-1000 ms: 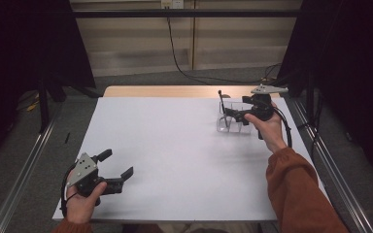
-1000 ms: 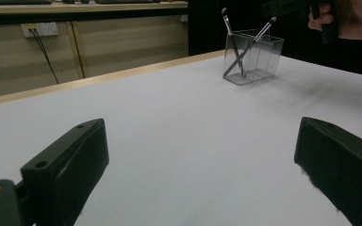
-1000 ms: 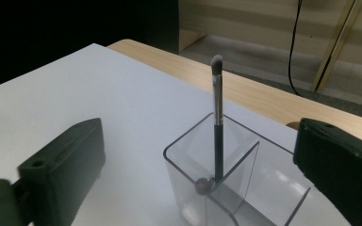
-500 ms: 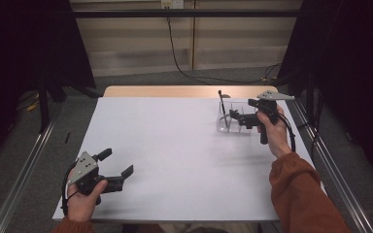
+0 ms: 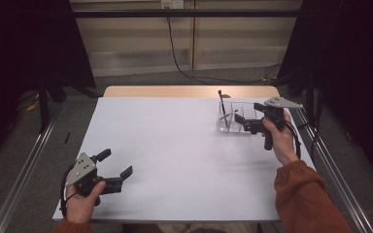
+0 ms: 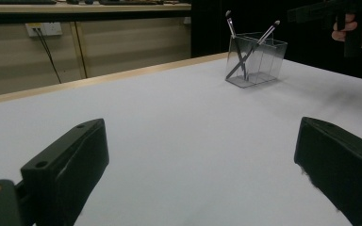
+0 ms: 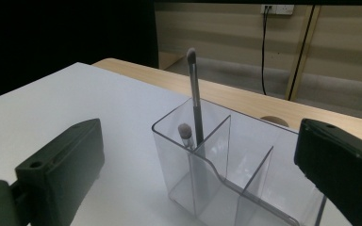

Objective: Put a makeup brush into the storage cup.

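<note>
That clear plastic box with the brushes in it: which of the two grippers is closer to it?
The right. The right gripper hovers just beside the clear box, fingers open toward it. The left gripper is far away, at the table's near left corner.

The white table (image 5: 175, 155) lies bare between the left gripper (image 5: 114, 167) at the near left corner and the clear organizer (image 5: 235, 119) at the far right; passage across it is unobstructed. The organizer's end compartment is occupied by two brushes (image 7: 195, 108), one upright, one leaning. The other compartments are seen open from above. The right gripper (image 5: 243, 122), jaws spread, is held just beside the organizer, closing off its right side.
</note>
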Motion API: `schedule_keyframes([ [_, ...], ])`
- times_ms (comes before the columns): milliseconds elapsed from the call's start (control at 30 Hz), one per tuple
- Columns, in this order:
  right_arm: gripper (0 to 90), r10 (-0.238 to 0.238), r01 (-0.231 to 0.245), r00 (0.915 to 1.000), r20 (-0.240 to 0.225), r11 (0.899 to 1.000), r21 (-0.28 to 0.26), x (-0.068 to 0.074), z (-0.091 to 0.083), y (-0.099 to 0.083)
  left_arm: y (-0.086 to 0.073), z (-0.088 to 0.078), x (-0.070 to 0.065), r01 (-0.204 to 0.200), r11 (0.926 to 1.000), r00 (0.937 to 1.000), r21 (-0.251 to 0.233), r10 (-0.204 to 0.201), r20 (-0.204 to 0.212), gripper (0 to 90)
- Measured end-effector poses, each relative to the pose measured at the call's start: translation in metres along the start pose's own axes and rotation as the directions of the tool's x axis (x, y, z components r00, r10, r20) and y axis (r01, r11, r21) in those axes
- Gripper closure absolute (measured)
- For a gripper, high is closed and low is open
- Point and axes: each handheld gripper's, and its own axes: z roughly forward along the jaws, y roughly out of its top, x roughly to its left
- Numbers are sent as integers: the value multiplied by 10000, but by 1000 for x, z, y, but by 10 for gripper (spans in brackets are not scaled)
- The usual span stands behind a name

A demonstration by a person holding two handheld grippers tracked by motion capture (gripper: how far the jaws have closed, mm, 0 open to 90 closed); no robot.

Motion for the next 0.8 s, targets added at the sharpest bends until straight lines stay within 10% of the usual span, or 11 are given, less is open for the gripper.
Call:
schedule_keyframes([
  [800,6,-148,158,9997,214,9988,-469,15,-56,-23,0,-3,0,133,9998,9997,-168,-136,-185,30],
])
